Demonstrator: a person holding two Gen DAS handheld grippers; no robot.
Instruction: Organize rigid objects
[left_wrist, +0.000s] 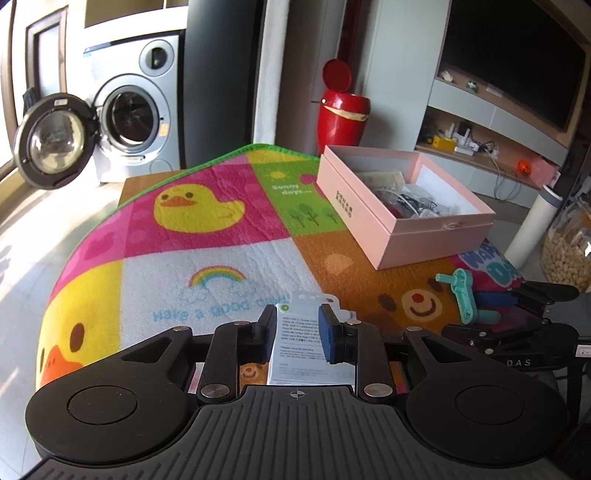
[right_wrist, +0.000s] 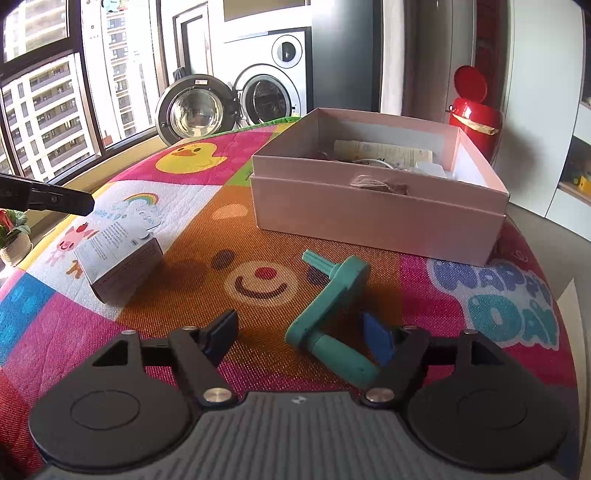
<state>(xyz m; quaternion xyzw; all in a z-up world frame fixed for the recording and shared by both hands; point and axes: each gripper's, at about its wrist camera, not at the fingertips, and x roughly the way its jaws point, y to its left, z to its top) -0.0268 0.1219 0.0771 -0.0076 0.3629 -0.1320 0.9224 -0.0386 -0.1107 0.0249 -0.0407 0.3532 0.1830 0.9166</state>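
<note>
A small white printed carton lies on the colourful mat between the fingers of my left gripper, whose pads stand at its two sides; contact is not clear. The carton also shows in the right wrist view, resting on the mat. A teal plastic crank handle lies on the mat between the wide-open fingers of my right gripper, close to the right blue pad. It also shows in the left wrist view. An open pink box holding cables and papers sits behind.
The pink box stands at the mat's far right. A red bin, a washing machine with its door open, shelves and a jar of nuts stand around the table. A window is at the left.
</note>
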